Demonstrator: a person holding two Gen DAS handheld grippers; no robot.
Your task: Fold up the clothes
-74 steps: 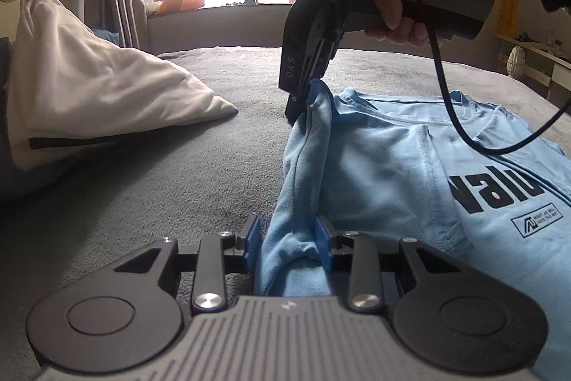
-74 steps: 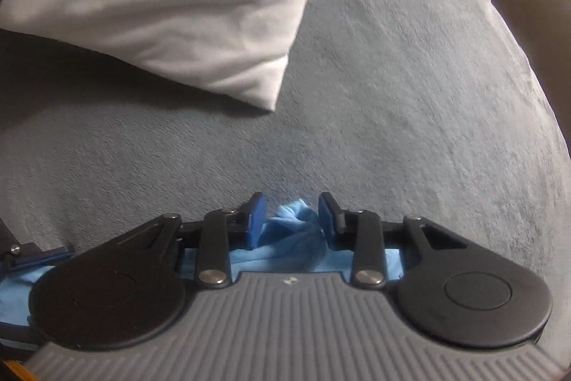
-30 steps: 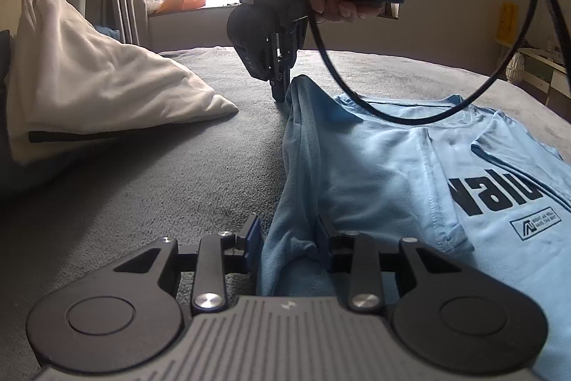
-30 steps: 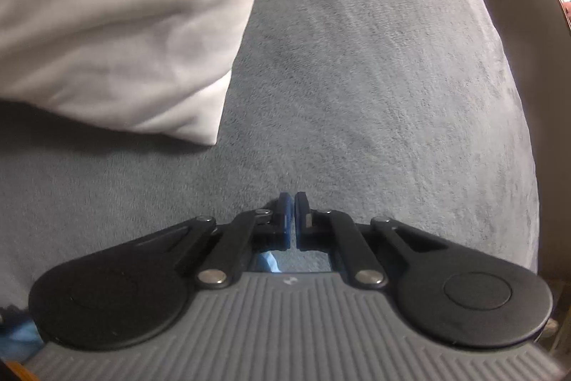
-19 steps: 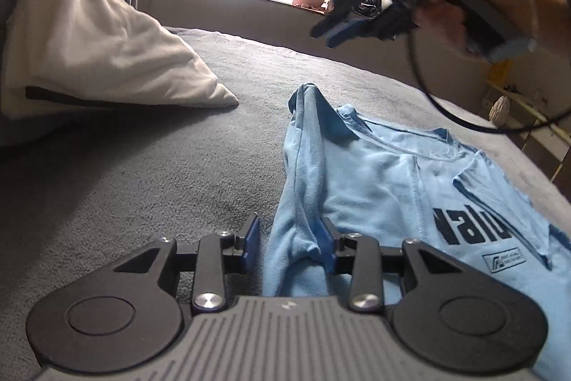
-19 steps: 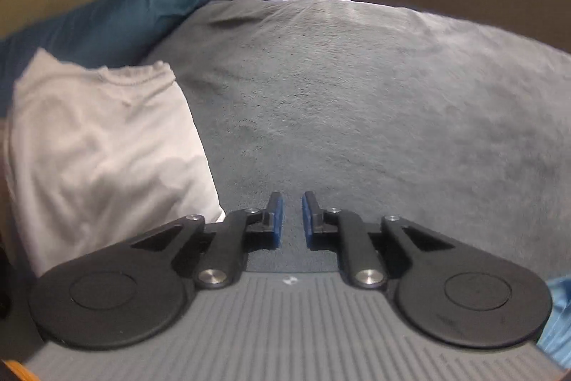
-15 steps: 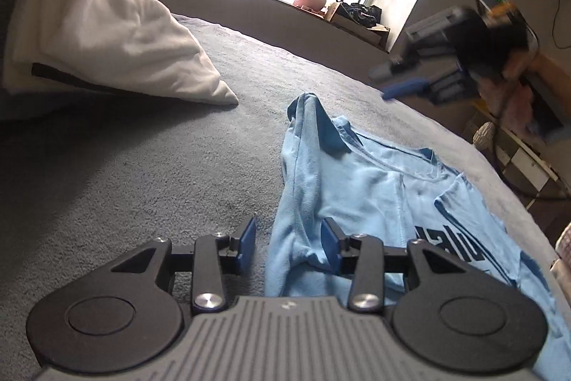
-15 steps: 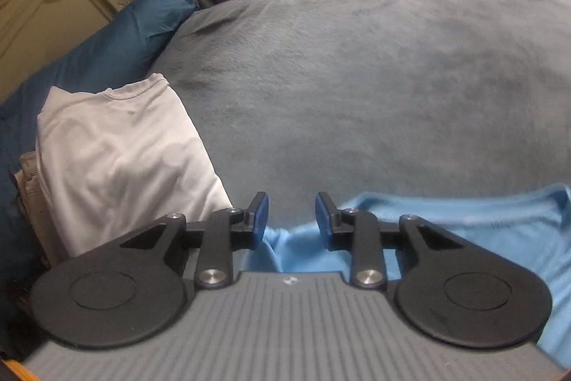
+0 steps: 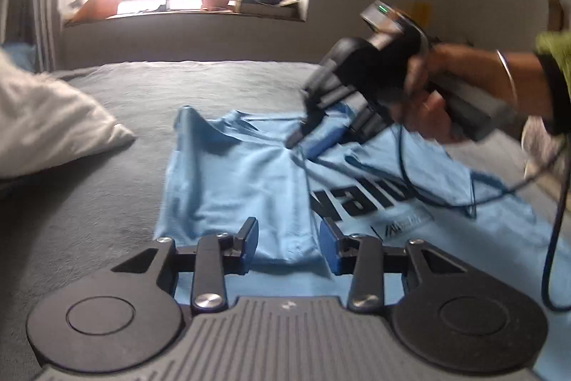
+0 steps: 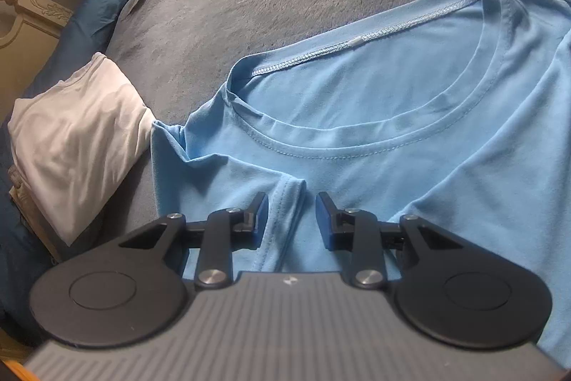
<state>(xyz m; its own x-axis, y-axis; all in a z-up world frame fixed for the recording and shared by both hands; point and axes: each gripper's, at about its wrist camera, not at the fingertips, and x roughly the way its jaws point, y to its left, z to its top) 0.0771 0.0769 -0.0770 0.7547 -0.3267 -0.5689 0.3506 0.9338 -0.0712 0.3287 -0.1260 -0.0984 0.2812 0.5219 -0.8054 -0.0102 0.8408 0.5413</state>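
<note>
A light blue T-shirt (image 9: 242, 181) with black lettering lies on the grey bed, its left side folded inward. My left gripper (image 9: 289, 243) hovers open just above the shirt's near folded edge, and the cloth lies flat under the gap without the pads pressing it. A hand holds my right gripper (image 9: 307, 145) over the shirt's far part, beside the neckline. In the right wrist view that gripper (image 10: 291, 202) stands open above the folded sleeve hem of the T-shirt (image 10: 392, 166), with the round collar (image 10: 357, 134) just beyond it.
A white folded cloth (image 9: 46, 127) lies on the grey bedspread (image 9: 89, 202) to the left of the shirt. A blue pillow (image 10: 89, 20) and a carved headboard (image 10: 32, 13) are behind it. The right gripper's cable (image 9: 553, 238) hangs over the shirt's right side. A cluttered window sill (image 9: 214, 2) is beyond the bed.
The left gripper let go of the bunched shirt edge and lifted. The right gripper opened, released the far corner, rolled and swung right to above the collar and sleeve.
</note>
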